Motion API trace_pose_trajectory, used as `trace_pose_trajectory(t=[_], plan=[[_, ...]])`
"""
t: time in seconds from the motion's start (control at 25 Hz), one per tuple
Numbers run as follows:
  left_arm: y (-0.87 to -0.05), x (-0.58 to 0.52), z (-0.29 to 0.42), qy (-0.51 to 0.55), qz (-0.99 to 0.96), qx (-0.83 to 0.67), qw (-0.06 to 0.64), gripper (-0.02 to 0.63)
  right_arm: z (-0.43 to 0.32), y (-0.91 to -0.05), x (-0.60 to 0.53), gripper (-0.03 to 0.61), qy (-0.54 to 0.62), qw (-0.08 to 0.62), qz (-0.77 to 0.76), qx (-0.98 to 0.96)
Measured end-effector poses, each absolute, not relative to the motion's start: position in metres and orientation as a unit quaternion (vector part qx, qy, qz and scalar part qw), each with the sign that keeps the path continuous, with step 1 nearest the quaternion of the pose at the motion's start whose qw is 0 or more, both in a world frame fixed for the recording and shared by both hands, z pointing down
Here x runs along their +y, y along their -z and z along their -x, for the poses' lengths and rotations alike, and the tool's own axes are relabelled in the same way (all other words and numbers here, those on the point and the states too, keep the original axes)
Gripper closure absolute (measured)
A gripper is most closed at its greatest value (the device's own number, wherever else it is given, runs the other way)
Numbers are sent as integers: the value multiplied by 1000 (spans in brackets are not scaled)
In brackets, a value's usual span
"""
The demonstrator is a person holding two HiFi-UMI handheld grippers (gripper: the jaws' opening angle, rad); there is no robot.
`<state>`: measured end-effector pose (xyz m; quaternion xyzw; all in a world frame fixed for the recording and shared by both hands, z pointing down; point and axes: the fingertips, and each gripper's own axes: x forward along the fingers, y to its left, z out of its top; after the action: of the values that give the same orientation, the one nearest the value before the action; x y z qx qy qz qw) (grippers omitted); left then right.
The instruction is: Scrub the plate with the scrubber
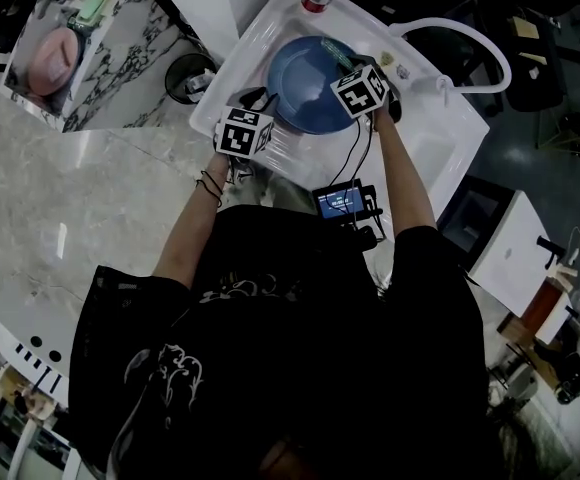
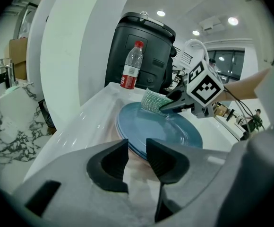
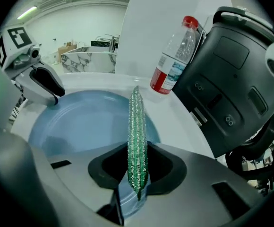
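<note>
Lying in the white sink (image 1: 440, 158), the blue plate (image 1: 305, 93) fills the head view's middle. In the left gripper view, the left gripper (image 2: 137, 157) clamps the plate's near rim. In the right gripper view, the right gripper (image 3: 137, 169) pinches the green scrubber (image 3: 137, 126), which stands on edge over the plate.

Shirt (image 1: 300, 348): black, short-sleeved, white print.
Wristbands (image 1: 210, 186): dark, thin.
Left gripper (image 2: 137, 150): grey, black pads (image 2: 106, 167).
Right gripper (image 3: 138, 160): same.
Cables (image 1: 355, 153): black.
</note>
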<state>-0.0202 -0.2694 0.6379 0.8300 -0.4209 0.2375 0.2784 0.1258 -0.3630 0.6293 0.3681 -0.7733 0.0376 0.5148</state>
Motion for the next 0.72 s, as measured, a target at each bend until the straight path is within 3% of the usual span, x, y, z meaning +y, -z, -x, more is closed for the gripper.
trace_pose_trajectory(t=[0.72], plan=[[-638,-269,20,-236,-834,-424,264,489,-97,-635,-294,489,-60,529,-280,-799]])
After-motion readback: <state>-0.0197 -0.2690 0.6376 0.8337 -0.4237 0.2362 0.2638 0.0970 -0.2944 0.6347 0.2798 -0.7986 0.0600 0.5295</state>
